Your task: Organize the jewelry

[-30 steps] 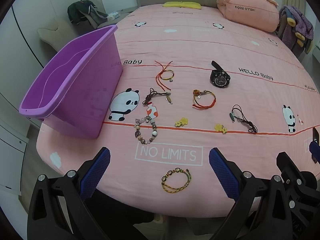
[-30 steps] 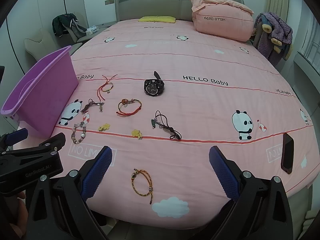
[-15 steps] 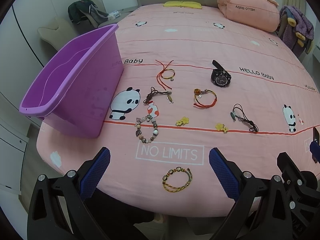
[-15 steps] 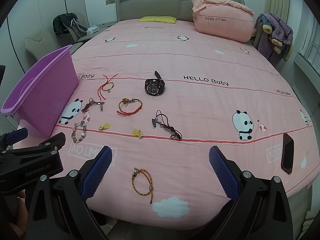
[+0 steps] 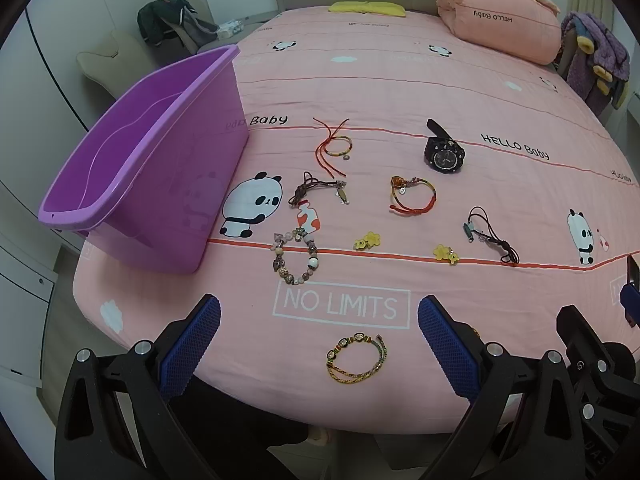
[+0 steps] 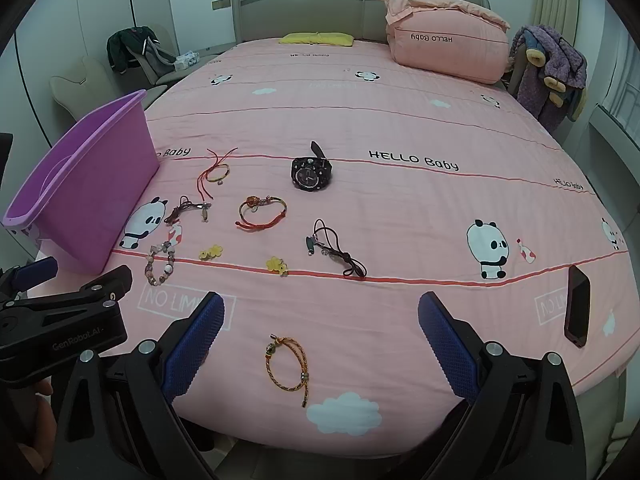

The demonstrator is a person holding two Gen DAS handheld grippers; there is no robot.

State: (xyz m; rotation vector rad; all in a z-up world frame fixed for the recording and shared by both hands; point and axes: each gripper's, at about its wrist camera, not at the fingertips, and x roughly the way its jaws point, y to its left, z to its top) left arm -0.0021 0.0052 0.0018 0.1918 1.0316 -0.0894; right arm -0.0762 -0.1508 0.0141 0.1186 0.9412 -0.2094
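Where jewelry lies, pink bedspread (image 5: 400, 80).

Above the bed (image 5: 400, 80) the way was free; only the purple bin (image 5: 160, 168) stood tall at the left edge.

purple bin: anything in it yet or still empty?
Empty as far as visible: the purple bin shows bare floor and walls in the left wrist view. Its near inner corner is hidden. All jewelry, including the black watch, lies on the bedspread.
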